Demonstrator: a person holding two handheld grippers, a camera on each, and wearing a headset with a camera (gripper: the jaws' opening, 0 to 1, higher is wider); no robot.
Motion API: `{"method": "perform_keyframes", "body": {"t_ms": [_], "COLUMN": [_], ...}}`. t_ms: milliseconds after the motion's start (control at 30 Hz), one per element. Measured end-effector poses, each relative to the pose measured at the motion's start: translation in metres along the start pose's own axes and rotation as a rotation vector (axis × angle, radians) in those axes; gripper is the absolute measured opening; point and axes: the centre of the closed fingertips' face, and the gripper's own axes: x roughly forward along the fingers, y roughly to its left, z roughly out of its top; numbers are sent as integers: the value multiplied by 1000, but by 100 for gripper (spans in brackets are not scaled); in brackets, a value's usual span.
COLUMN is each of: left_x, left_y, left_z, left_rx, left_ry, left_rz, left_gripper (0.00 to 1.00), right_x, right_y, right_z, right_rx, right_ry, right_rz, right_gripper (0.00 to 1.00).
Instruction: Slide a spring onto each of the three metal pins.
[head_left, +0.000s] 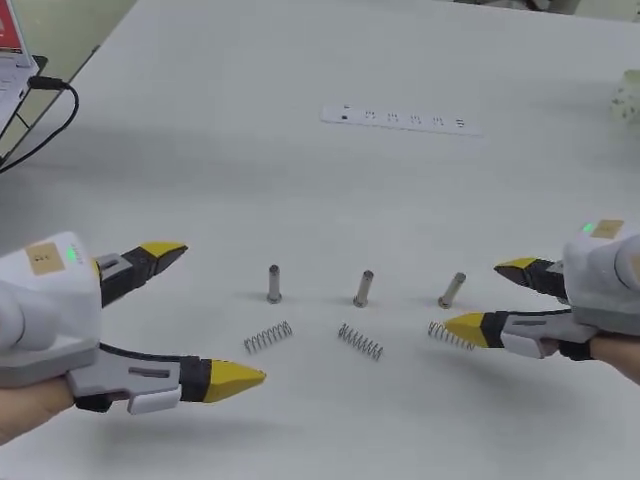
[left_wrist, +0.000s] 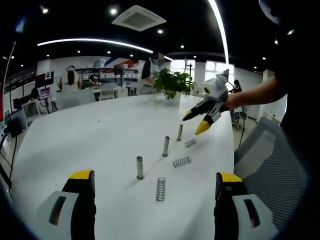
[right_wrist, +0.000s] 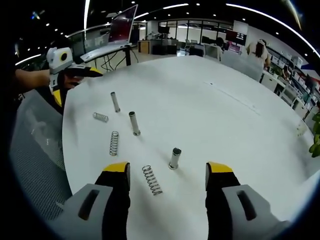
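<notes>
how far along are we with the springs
Done: nothing yet. The left pin, middle pin and right pin all stand bare. In hand: nothing; the left hand-held gripper and right hand-held gripper are open and empty. Left: all three, since the left spring, middle spring and right spring lie on the table.

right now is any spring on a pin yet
No, all off. The three springs lie flat on the table, each beside one of the bare, upright pins.
</notes>
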Motion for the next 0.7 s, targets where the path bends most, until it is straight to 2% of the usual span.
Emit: {"method": "perform_keyframes", "body": {"t_ms": [433,700], "left_x": [0,0], "left_y": [3,4], "left_z": [0,1], "left_rx": [-1,-1], "left_ry": [-3,-6], "left_rz": [5,9], "left_gripper": [98,98], "right_x": [1,4], "right_y": [3,11], "right_z": [-13,-22], "right_rx": [-29,-34], "right_ry": [45,73], "right_rz": [12,45], "right_gripper": [56,49]}}
